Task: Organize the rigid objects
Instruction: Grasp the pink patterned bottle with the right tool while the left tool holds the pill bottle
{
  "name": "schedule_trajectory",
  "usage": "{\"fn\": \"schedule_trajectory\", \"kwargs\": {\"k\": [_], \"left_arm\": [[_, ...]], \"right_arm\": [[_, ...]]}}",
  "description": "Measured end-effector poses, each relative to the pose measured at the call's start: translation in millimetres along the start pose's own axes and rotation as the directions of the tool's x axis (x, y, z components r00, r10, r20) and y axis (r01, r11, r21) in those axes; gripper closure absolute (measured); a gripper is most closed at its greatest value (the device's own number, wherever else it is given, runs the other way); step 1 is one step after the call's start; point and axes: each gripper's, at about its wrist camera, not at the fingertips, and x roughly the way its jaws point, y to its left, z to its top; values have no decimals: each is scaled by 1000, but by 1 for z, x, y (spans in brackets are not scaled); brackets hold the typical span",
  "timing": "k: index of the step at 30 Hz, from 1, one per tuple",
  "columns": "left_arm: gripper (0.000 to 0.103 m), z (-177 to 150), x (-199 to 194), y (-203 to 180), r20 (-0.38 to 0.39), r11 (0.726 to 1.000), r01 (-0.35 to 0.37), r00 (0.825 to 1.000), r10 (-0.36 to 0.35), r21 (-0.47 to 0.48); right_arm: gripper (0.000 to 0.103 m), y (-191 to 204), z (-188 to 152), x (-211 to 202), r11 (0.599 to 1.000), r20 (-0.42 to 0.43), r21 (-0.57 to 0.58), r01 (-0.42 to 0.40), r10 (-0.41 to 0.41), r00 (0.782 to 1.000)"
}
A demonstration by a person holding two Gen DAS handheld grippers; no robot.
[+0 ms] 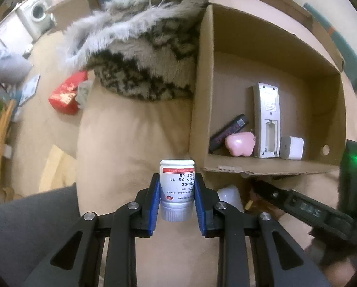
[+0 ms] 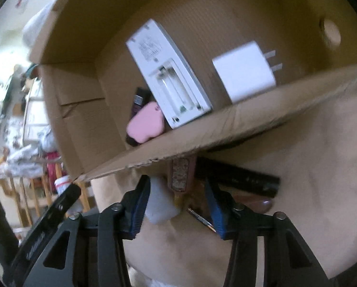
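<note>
My left gripper (image 1: 177,186) is shut on a white medicine bottle (image 1: 177,184) with a red-striped label and grey cap, held above the beige cushion just left of a cardboard box (image 1: 202,88). The box holds a white remote (image 1: 267,119) lying back up, a pink apple-shaped item (image 1: 240,143), a dark stick-shaped item (image 1: 227,131) and a white charger (image 1: 292,147). My right gripper (image 2: 177,205) is open, low before the box's near wall (image 2: 226,129), over a white item (image 2: 160,205), a pink glittery item (image 2: 181,174) and a black bar (image 2: 245,179).
A furry grey and patterned garment (image 1: 142,43) lies on the cushion (image 1: 130,138) left of the box. A red packet (image 1: 67,93) lies further left. The right gripper's body (image 1: 322,210) shows at the lower right of the left wrist view. Wooden furniture (image 2: 35,191) stands at left.
</note>
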Motion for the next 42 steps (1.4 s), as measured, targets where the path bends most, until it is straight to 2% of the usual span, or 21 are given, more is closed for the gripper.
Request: {"fn": "schedule_trajectory", "kwargs": {"k": [2, 5, 8, 16, 20, 23, 27, 29, 31, 37, 42], "left_arm": [[79, -2, 1, 5, 1, 1000, 9, 1000, -9, -10], [79, -3, -1, 10, -5, 999, 38, 999, -38, -26], [79, -4, -4, 11, 0, 998, 50, 999, -50, -33], [79, -7, -12, 1, 24, 998, 55, 998, -55, -16], [79, -12, -19, -12, 58, 998, 12, 998, -15, 54], [79, -11, -26, -15, 83, 998, -3, 997, -2, 64], [79, -2, -39, -18, 102, 998, 21, 994, -26, 52], [79, 8, -41, -21, 75, 996, 80, 994, -82, 34], [79, 19, -41, -26, 62, 995, 95, 993, -96, 28], [79, 60, -41, -55, 83, 995, 80, 993, -86, 63], [79, 89, -24, -73, 91, 994, 49, 994, -58, 99]], "right_arm": [[64, 3, 0, 4, 999, 24, 22, 30, -31, 999], [75, 7, -2, 6, 998, 47, 28, 64, -65, 997], [76, 12, -6, 1, 996, 76, -17, 83, -82, 994], [76, 4, -22, -32, 998, 97, -58, 34, -28, 995], [76, -3, -27, -63, 997, 117, -80, 0, 9, 993], [76, 0, -23, -86, 992, 144, -123, 6, 12, 989], [76, 1, -25, -115, 983, 189, -181, 12, 23, 982], [76, -4, -11, -131, 977, 207, -212, 18, 27, 978], [76, 1, -1, -137, 970, 223, -242, 31, 24, 974], [76, 11, 40, -134, 959, 243, -280, 39, 32, 969], [76, 18, 72, -115, 963, 230, -270, 27, 37, 973]]}}
